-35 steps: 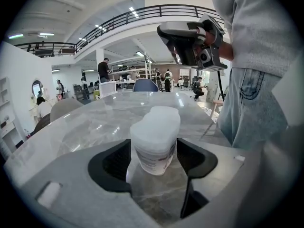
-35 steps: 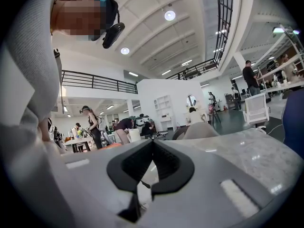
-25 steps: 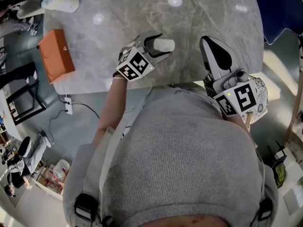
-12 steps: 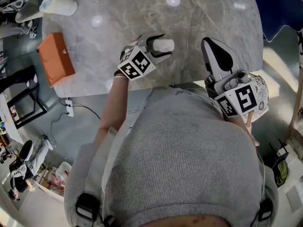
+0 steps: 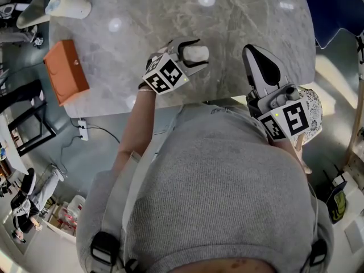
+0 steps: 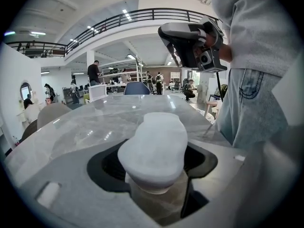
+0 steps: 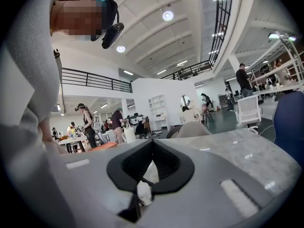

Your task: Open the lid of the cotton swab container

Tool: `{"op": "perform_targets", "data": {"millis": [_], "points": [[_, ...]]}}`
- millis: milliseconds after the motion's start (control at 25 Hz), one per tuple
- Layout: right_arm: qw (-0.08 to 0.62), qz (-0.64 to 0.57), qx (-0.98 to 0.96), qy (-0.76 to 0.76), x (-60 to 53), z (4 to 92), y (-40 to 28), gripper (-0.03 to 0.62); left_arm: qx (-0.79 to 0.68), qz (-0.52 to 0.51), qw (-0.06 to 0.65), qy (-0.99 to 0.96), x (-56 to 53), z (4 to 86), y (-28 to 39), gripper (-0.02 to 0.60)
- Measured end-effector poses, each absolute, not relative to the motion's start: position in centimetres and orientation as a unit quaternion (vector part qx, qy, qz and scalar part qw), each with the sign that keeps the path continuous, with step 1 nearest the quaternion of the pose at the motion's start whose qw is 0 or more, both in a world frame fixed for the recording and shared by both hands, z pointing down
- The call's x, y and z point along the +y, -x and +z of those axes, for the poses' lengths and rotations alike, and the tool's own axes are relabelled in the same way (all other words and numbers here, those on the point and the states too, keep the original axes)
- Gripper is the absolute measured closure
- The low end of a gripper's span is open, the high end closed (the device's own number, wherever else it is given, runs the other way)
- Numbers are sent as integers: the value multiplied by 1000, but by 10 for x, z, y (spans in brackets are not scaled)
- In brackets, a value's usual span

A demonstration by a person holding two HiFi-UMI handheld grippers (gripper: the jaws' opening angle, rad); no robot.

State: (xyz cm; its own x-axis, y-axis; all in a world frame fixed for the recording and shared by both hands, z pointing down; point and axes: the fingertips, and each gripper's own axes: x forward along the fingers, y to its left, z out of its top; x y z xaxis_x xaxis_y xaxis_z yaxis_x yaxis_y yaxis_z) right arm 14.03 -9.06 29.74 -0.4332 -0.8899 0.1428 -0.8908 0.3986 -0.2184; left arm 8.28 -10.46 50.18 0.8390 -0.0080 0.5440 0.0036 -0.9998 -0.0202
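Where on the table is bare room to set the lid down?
Bare: the wide stretch of grey marble table beyond both grippers, and the band between the flat orange box and the left gripper. Crowded: the near edge, where the left gripper clamps the white-lidded cotton swab container beside the shut right gripper. A white cylinder lies far left.

Clamping cotton swab container [image 6: 153, 194], white lid [image 6: 154, 148] on; marble surface [image 6: 90, 127] beyond; facing right hand-held gripper [image 6: 166, 34], raised.

We log the cotton swab container [image 6: 157, 199]: translucent body, oval white lid [image 6: 154, 146] closed on top, clamped in the left gripper [image 5: 192, 54].
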Motion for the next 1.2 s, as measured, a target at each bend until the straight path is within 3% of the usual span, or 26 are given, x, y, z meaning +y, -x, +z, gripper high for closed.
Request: {"op": "perform_targets", "data": {"millis": [560, 840, 1200], "points": [[1, 133, -834, -536, -90, 298, -141, 595, 3, -285, 15, 958, -107, 505, -87, 275], [-1, 133, -833, -536, -91, 298, -141, 595, -4, -293, 18, 956, -103, 509, -88, 331], [-1, 132, -834, -536, -92, 297, -140, 595, -1, -290, 23, 957, -104, 510, -88, 334]]}}
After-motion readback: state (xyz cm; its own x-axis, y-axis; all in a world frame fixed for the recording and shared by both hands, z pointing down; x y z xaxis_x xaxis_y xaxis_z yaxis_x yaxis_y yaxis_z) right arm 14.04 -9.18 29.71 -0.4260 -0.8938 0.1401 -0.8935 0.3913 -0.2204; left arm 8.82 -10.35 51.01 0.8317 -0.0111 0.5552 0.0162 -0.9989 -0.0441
